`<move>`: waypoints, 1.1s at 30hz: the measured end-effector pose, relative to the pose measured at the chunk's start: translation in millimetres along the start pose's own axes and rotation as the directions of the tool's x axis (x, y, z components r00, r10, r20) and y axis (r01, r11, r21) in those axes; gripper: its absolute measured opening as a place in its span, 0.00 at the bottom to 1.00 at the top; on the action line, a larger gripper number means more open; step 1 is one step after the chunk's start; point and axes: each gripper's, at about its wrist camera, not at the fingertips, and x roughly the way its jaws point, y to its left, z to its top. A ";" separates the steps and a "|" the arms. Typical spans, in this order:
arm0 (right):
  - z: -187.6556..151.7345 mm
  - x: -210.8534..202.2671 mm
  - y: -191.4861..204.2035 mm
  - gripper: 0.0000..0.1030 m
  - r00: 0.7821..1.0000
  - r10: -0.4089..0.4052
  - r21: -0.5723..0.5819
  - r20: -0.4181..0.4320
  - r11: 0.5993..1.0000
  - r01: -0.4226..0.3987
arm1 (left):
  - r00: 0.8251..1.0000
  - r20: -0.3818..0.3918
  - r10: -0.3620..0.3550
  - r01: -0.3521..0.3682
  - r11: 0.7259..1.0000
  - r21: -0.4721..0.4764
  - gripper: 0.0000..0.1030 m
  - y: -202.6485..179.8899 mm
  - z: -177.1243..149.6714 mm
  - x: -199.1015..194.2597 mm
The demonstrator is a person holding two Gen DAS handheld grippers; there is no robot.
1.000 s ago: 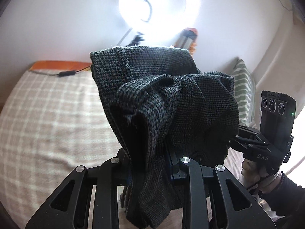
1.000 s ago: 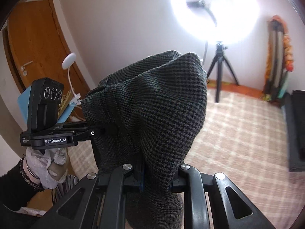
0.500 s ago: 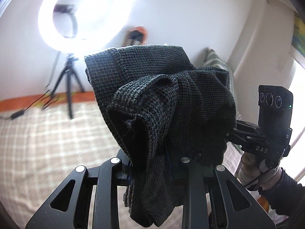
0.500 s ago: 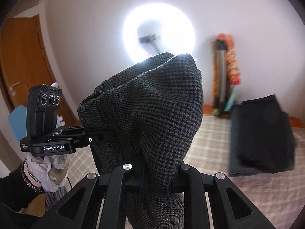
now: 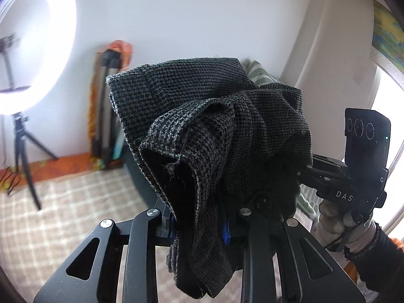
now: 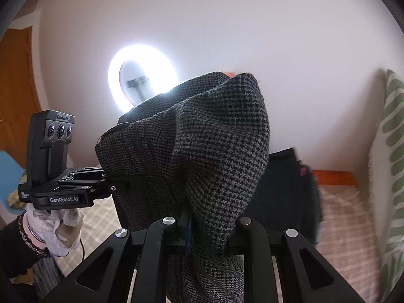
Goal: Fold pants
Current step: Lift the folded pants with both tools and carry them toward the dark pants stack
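Hanging bunched in the air between the two grippers, the dark houndstooth pants (image 5: pixel 214 131) are draping over both sets of fingers. The left gripper (image 5: pixel 202 224) is pinching a thick fold of the fabric, and the right gripper (image 6: pixel 204 227) is clamping another fold. Each gloved hand (image 6: pixel 58 229) is gripping its tool from below. A checked bedspread (image 5: pixel 63 214) is lying beneath, a ring light (image 6: pixel 142 80) is glowing against the white wall, and a dark folded garment (image 6: pixel 285 197) is resting on the bed.
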 end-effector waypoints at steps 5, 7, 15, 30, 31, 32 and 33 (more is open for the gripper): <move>15.2 8.7 -46.4 0.15 0.999 -0.053 0.004 -0.001 0.999 0.053 | 1.000 -0.013 -0.005 0.005 1.000 0.006 0.24 -6.7 21.2 47.3; 19.7 15.3 -63.1 0.15 0.998 -0.069 0.011 -0.007 0.998 0.069 | 1.000 -0.021 -0.004 0.004 1.000 0.004 0.24 -7.5 27.6 64.9; 31.0 57.2 -116.0 0.15 0.997 -0.069 0.045 -0.042 0.996 0.071 | 0.998 -0.059 0.024 -0.024 1.000 -0.003 0.24 2.8 36.3 117.9; 28.0 114.1 -145.9 0.16 0.993 -0.068 0.062 -0.096 0.995 0.074 | 0.990 -0.086 0.113 -0.112 0.994 0.011 0.24 17.7 43.1 161.4; 28.5 119.7 -148.4 0.16 0.992 -0.069 0.062 -0.102 0.995 0.075 | 0.989 -0.090 0.120 -0.119 0.993 0.014 0.24 18.9 43.3 165.0; 27.9 124.9 -150.6 0.16 0.992 -0.070 0.063 -0.107 0.995 0.077 | 0.988 -0.093 0.126 -0.125 0.992 0.018 0.24 20.8 43.6 168.8; 27.2 128.6 -153.2 0.16 0.991 -0.071 0.065 -0.111 0.995 0.078 | 0.986 -0.100 0.133 -0.132 0.991 0.021 0.24 22.5 43.7 172.7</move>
